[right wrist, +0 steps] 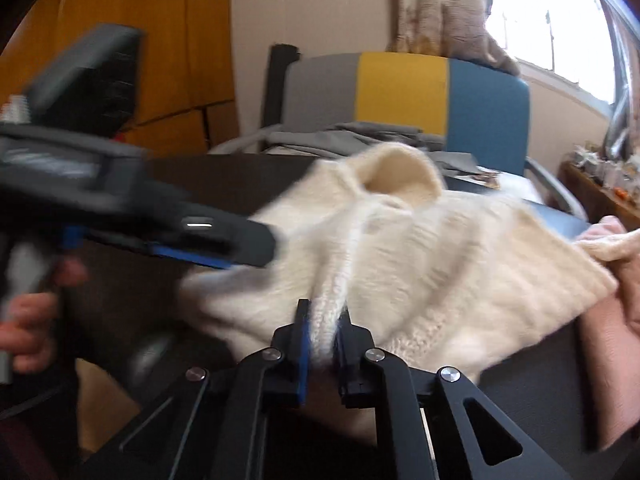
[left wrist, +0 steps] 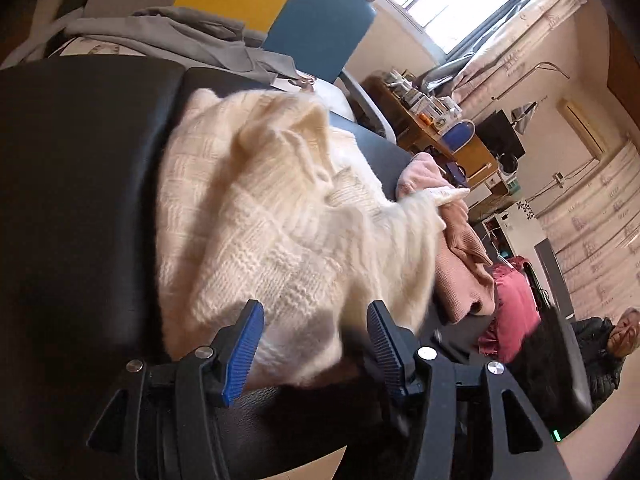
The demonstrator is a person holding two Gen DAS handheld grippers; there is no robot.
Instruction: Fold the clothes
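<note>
A cream knit sweater (left wrist: 288,216) lies crumpled on a black padded table (left wrist: 80,200). In the left wrist view my left gripper (left wrist: 316,340) stands open at the sweater's near edge. The knit lies between its blue pads (left wrist: 244,348) without being pressed. The right wrist view shows my right gripper (right wrist: 324,332) shut on a raised fold of the sweater (right wrist: 420,256). The left gripper (right wrist: 260,248) appears there too, blurred, reaching in from the left over the table (right wrist: 140,300), with a hand (right wrist: 28,320) on its handle.
A pink garment (left wrist: 460,264) lies on the table just past the sweater, and a red jacket (left wrist: 512,312) beyond it. Behind the table stands a grey, yellow and blue chair (right wrist: 400,92) with grey clothes (left wrist: 180,36). A person (left wrist: 600,356) sits at the far right.
</note>
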